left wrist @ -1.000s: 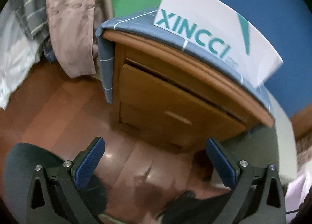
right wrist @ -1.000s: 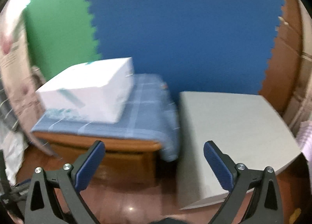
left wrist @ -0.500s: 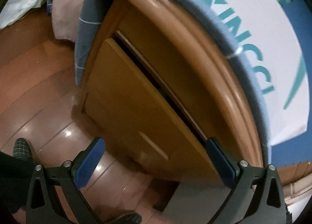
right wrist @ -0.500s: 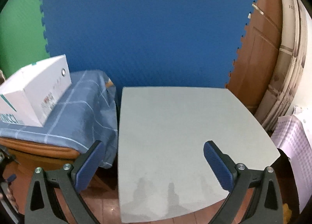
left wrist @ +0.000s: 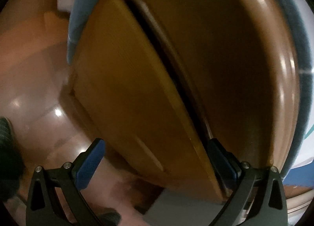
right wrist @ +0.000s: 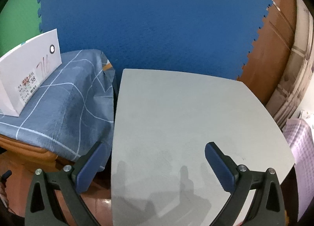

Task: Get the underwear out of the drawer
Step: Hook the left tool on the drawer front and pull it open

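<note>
The left gripper [left wrist: 155,159] is spread wide at the bottom of the frame, close against the wooden drawer front [left wrist: 127,92], one pad at its top edge. The right gripper [right wrist: 155,161], jaws also apart, hangs over the grey table [right wrist: 186,119]. No underwear shows.

Drawer [left wrist: 133,88]: plain yellowish wooden front, slightly ajar, with a dark gap along its top edge under the rounded cabinet top. It fills the left wrist view, tilted and blurred. Underwear not visible; drawer interior hidden.
</note>
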The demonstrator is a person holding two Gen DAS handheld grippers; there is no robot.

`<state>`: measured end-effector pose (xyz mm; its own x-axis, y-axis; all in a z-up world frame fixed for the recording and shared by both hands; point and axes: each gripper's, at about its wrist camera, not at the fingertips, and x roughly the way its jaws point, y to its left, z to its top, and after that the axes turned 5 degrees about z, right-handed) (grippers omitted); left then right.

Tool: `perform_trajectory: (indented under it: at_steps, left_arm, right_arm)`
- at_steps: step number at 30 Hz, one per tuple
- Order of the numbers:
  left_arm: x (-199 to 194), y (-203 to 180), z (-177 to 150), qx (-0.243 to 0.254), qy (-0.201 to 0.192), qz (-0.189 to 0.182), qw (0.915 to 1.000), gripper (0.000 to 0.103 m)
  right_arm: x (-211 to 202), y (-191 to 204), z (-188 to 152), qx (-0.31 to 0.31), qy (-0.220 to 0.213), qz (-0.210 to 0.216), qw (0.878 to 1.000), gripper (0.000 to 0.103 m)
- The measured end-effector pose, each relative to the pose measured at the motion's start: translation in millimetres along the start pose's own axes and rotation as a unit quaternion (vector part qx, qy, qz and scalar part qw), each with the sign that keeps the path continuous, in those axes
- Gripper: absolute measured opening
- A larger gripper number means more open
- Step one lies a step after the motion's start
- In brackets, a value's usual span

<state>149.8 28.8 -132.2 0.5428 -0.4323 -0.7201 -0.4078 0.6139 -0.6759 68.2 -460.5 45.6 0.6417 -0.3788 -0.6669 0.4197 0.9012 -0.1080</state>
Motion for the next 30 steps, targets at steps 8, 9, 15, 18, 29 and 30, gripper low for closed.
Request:
perform_trajectory:
  at_steps: [8,9,15,18,29,30]
  left_arm:
    - [9.4,32.3,2.9,-0.084,0.033,-0.077,0.9929,0.103]
    - [8.0,32.7,4.7,-0.086,0.032,-0.078,0.9927,0.103]
    - [0.2,44.9,3.0,-0.148,0.049,-0.099,0.9827,0.103]
    - [-5.9,44.9,5.3,-0.194,0.066,-0.089,0.9746,0.103]
    - [-27.4,28.3,16.8,-0.201,0.068,-0.045,0.9762,0.103]
    - [-30.6,29.0,18.1,-0.203,0.068,-0.043,0.9760,0.103]
  right_arm:
    - [17.3,7.0,6.0,0.000,-0.004,0.004,1.000,0.103]
    - [18.3,7.4,6.6,-0.001,-0.003,0.004,1.000,0.103]
    - [30.9,14.6,5.8,-0.023,0.008,-0.005,1.000,0.103]
    - [32.1,13.5,9.8,-0.022,-0.002,-0.009,1.000,0.103]
    - [33.4,12.1,9.8,-0.021,-0.002,-0.008,1.000,0.103]
    - [32.7,13.6,9.6,-0.025,-0.004,-0.009,1.000,0.103]
